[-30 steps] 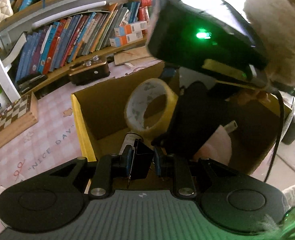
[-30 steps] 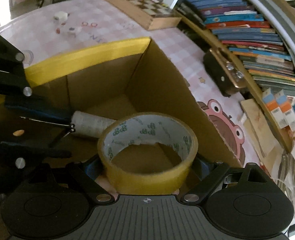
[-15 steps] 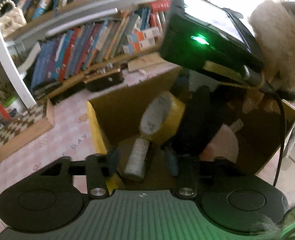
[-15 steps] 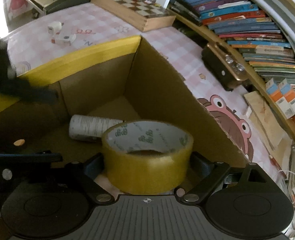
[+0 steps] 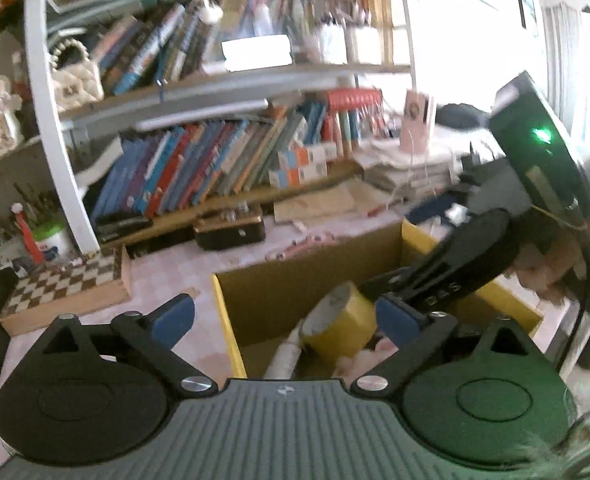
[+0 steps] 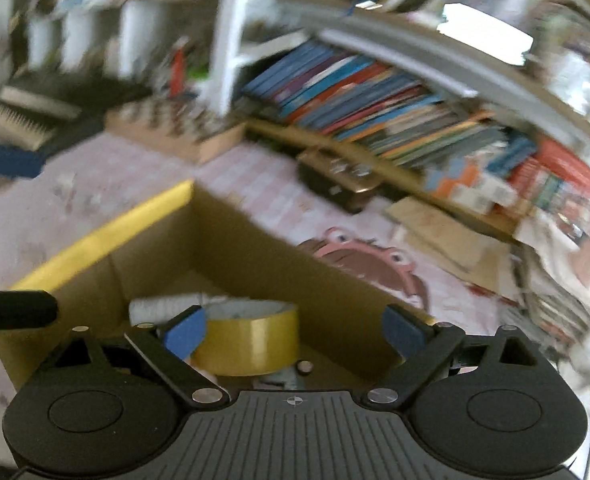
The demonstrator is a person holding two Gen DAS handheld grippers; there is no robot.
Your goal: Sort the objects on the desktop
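Drop-off step looks done: tape [image 6: 251, 338] and white roll [image 6: 163, 308] lie in the box [image 5: 295, 280], left gripper [image 5: 285, 318] and right gripper [image 6: 295, 332] both spread, empty; next, pick another desk item.

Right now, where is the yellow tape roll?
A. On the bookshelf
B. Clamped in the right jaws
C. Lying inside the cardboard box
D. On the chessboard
C: the yellow tape roll lies inside the cardboard box beside a white roll, and the right gripper stands open around nothing.
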